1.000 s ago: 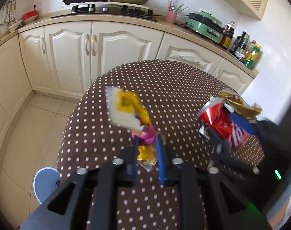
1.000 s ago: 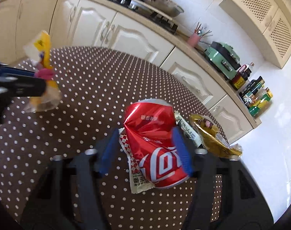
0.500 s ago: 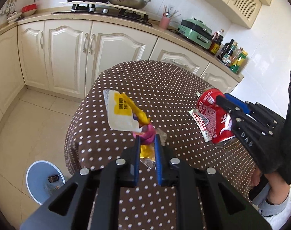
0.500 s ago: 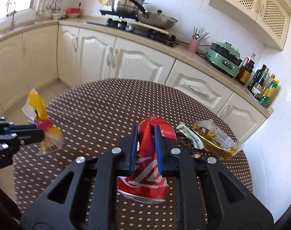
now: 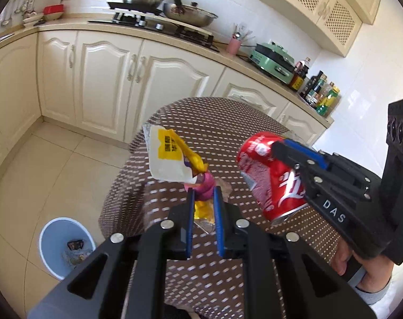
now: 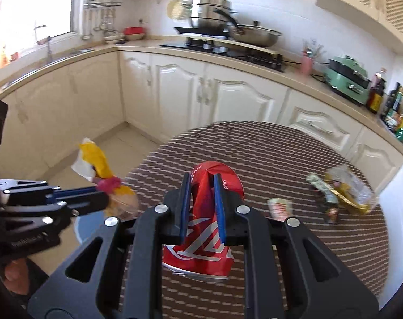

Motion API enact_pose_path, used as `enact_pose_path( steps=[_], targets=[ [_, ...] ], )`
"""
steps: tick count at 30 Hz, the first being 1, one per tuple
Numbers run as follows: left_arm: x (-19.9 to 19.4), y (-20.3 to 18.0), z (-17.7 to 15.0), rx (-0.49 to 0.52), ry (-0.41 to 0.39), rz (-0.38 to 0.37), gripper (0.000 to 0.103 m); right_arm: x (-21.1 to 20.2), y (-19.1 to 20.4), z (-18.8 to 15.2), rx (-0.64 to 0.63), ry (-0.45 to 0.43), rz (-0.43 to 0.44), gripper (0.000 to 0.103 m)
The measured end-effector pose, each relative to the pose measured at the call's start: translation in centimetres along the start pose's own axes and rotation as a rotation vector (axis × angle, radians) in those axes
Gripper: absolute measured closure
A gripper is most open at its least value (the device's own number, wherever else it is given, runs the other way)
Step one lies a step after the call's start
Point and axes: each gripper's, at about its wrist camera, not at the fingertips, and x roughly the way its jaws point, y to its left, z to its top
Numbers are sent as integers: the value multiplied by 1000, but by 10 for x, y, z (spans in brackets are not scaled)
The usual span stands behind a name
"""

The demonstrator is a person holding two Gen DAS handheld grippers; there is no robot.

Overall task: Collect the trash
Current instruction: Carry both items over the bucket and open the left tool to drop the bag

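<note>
Left wrist view: the left gripper (image 5: 203, 199) is clamped on a crumpled wrapper (image 5: 172, 156), its blue fingers (image 5: 190, 212) pinching the twisted pink-and-yellow waist. The wrapper's long axis runs up and to the left, with a white panel bearing a yellow label fanned out at the top and a clear, crinkled end hanging below the fingers. It is held in the air above the near edge of the table (image 5: 228, 122), which is round and covered in brown cloth with white dots. On the tiled floor at lower left stands a pale blue bin (image 5: 63, 247) with some scraps inside. To the right, the right gripper (image 5: 286, 146) holds a dented red can (image 5: 267, 178), tilted with its silver base down toward the camera and its top pointing up and left.

Right wrist view: the right gripper (image 6: 203, 186) squeezes the can (image 6: 201, 239) between both fingers, creasing its thin metal; the can's axis points away, base nearest the lens. The left gripper (image 6: 105, 188) with the wrapper (image 6: 95, 162) sits at left, beyond the table (image 6: 267, 146) edge. Only here, more wrappers (image 6: 339, 194) show, lying at the table's right side: a gold foil one, a green one and a small pale packet.
</note>
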Motion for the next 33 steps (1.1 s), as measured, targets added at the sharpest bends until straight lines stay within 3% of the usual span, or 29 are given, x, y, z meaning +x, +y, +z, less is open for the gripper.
enact_pose_path(
  steps=[5, 10, 16, 20, 24, 30, 33],
  targets=[
    [-30, 47, -12, -51, -30, 51, 90, 13, 66, 12, -42, -13, 110, 86],
    [-60, 124, -36, -143, -40, 147, 90, 37, 145, 23, -90, -5, 227, 86],
    [-61, 230, -80, -305, 13, 260, 90, 103, 247, 7, -133, 92, 356, 86],
    [-35, 291, -110, -412, 88, 318, 90, 161, 297, -20, -147, 198, 403, 86],
    [-3, 333, -133, -486, 155, 331, 90, 212, 330, -50, -161, 292, 419, 86],
    [45, 379, -156, -577, 217, 290, 86, 275, 340, -81, -148, 389, 397, 86],
    [68, 389, -163, -612, 234, 284, 75, 297, 337, -92, -132, 421, 377, 86]
  ],
)
